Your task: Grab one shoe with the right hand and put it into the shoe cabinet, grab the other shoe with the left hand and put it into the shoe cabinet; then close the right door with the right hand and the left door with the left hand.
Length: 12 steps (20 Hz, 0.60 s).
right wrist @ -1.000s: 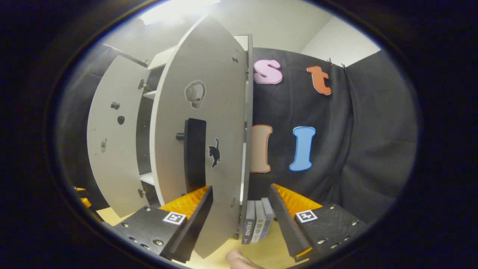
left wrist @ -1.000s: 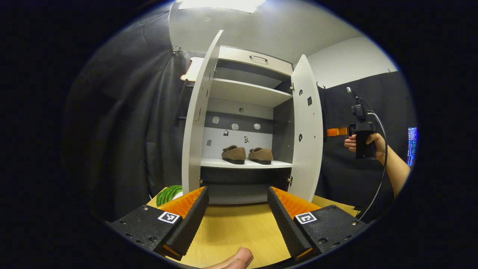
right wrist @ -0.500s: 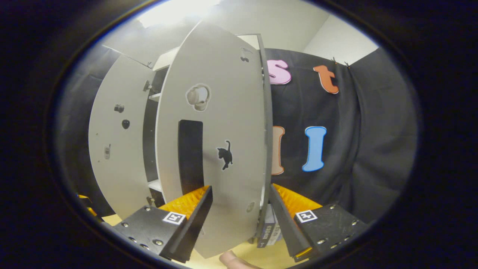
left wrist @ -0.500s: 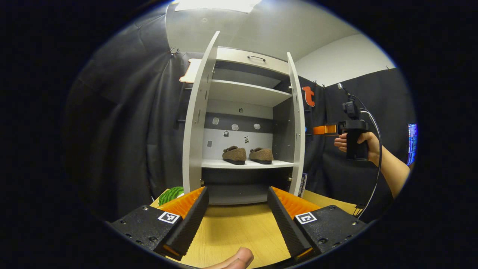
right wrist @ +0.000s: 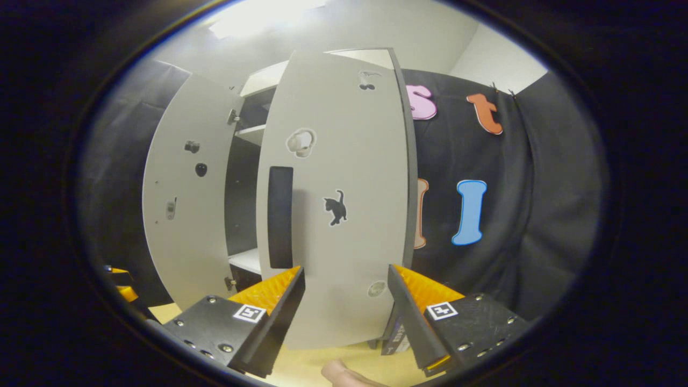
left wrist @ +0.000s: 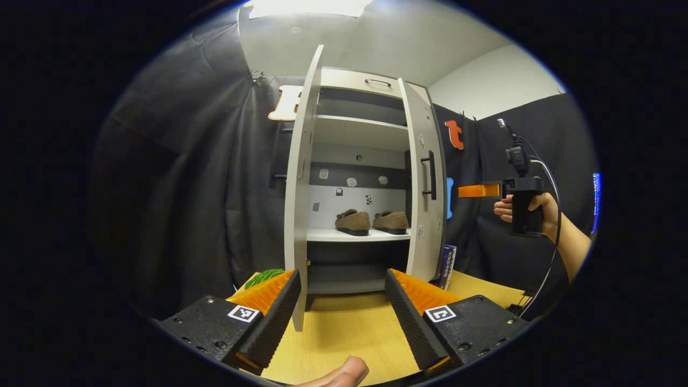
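Black cloth walls (left wrist: 177, 204); wooden table (left wrist: 344, 333)

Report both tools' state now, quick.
Left tool: open, holding nothing.
Right tool: open, holding nothing, facing the right door.

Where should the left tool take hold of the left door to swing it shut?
Probably the left door's free front edge, from its outer left side: it stands wide open, edge-on before the left tool, whose open jaws could straddle it.
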Each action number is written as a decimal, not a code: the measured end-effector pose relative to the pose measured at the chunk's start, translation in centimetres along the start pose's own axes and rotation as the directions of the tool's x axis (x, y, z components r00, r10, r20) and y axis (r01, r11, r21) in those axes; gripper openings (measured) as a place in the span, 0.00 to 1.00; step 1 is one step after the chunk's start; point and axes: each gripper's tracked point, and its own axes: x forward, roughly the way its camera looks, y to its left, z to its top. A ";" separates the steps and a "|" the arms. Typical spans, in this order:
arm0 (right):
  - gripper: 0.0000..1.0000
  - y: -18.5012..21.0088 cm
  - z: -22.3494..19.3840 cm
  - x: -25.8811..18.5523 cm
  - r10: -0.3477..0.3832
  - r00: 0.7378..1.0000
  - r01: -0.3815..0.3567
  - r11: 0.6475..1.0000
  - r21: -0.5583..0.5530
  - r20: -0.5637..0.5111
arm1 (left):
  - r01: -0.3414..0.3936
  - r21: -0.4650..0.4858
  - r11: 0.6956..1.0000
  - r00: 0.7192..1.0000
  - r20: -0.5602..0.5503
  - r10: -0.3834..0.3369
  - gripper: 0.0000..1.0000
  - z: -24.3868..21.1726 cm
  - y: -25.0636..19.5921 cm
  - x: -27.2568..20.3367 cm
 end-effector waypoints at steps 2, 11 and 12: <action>0.93 0.1 -0.2 -0.8 0.005 1.000 -0.005 1.000 0.008 0.004 | -0.014 -0.025 1.000 1.000 0.002 0.014 0.96 0.3 1.1 -0.1; 0.93 1.6 -0.5 -6.6 0.005 0.998 -0.007 0.999 0.033 0.063 | -0.123 -0.037 0.992 0.992 0.024 0.124 0.95 4.0 9.1 0.4; 0.91 2.0 -0.8 -7.4 0.008 0.998 -0.010 0.999 0.037 0.066 | -0.144 -0.026 0.989 0.989 0.036 0.145 0.93 4.7 10.4 0.4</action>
